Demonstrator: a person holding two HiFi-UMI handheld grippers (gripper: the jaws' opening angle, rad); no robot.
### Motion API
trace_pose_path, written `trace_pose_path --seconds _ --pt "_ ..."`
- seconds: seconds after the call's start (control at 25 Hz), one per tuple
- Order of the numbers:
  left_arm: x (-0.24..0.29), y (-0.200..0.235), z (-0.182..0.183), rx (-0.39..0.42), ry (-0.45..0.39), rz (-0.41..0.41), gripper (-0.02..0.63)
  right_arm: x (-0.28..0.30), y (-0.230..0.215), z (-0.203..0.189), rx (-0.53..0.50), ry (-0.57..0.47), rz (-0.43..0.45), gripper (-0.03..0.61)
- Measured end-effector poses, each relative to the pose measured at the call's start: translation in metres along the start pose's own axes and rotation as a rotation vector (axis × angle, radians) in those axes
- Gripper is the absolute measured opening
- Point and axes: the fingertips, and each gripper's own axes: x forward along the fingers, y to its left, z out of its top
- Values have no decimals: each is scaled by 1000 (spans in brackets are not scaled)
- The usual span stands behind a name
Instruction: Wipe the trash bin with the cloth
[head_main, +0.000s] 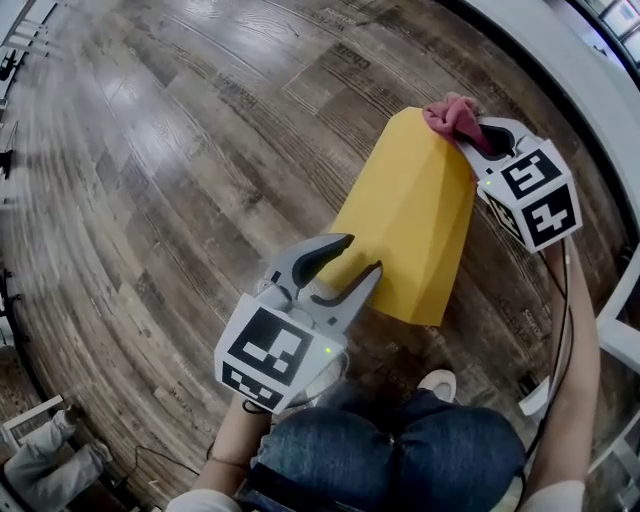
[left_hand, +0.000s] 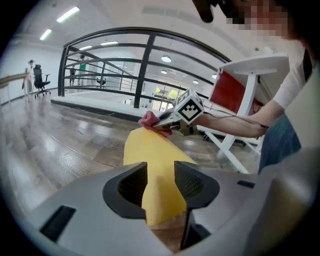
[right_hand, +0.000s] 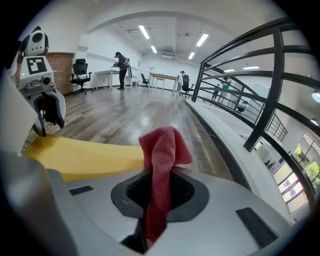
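Holding the trash bin (head_main: 410, 220) by its thin near wall in the left tongs (head_main: 360, 255), closed on that one edge, with the bin tipped over rather than upright above the wooden floor (head_main: 150, 150). Pinching the cloth (right_hand: 162, 150) in the right tongs (right_hand: 157, 192), closed on a folded strip, at the bin's far end, well ahead of the left tongs.

Likely to twist or slide out of the left pads under a hard wiping push: smooth, slightly glossy plastic, gripped at a single edge. Might also pull the cloth free of the right tongs on a facet ridge, or scrape bare tongs on plastic, with so little fabric sticking out.

Yellow, faceted, seemingly narrowing away from the left tongs; flat panels meeting in crisp creases. Pink-red, nubbly, soft, bunched into a limp tongue.
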Motion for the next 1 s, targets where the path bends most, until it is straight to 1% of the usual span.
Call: trace_pose_path --seconds 0.04,0.08,0.16,0.24,0.28,0.32,0.36,0.4,0.44,0.48,0.56,0.68,0.8,0.88,0.96,1.0 --pt "3 2 -3 31 28 25 172 0 0 2 -10 -4 -6 51" --pt "6 3 -4 43 40 36 172 0 1 4 -19 -12 -12 51" --pt "8 6 -5 15 30 27 170 -10 2 11 -14 -53 -20 51" --pt "9 11 -6 -23 18 15 170 -31 9 22 16 -121 10 51" --pt "9 13 -7 -33 16 14 170 -44 18 28 3 -151 47 51" --pt "8 15 -7 -36 16 18 171 -57 31 32 -41 -172 94 51" --pt "8 16 -7 -36 17 22 170 -70 48 34 -108 -181 147 51" --pt "8 17 -8 -40 17 20 170 -82 66 31 -173 -176 201 51" --pt "7 18 -8 -51 14 15 171 -94 84 25 -213 -158 256 51" --pt "7 19 -8 -65 9 10 171 -104 103 16 -224 -131 308 51" --pt "4 24 -9 -81 0 19 170 -120 135 -3 -205 -82 397 51" --pt "-3 36 -11 -84 -2 65 170 -129 171 -16 -198 -57 477 51" --pt "-7 51 -12 -98 -6 101 162 -126 196 -12 -205 -82 530 51" --pt "-9 63 -15 -106 -4 132 154 -116 203 -6 -235 -98 531 51" --pt "-10 73 -18 -121 -4 154 114 -105 204 2 -254 -114 520 51" --pt "-11 77 -18 -138 -9 150 94 -100 204 6 -248 -119 526 51"
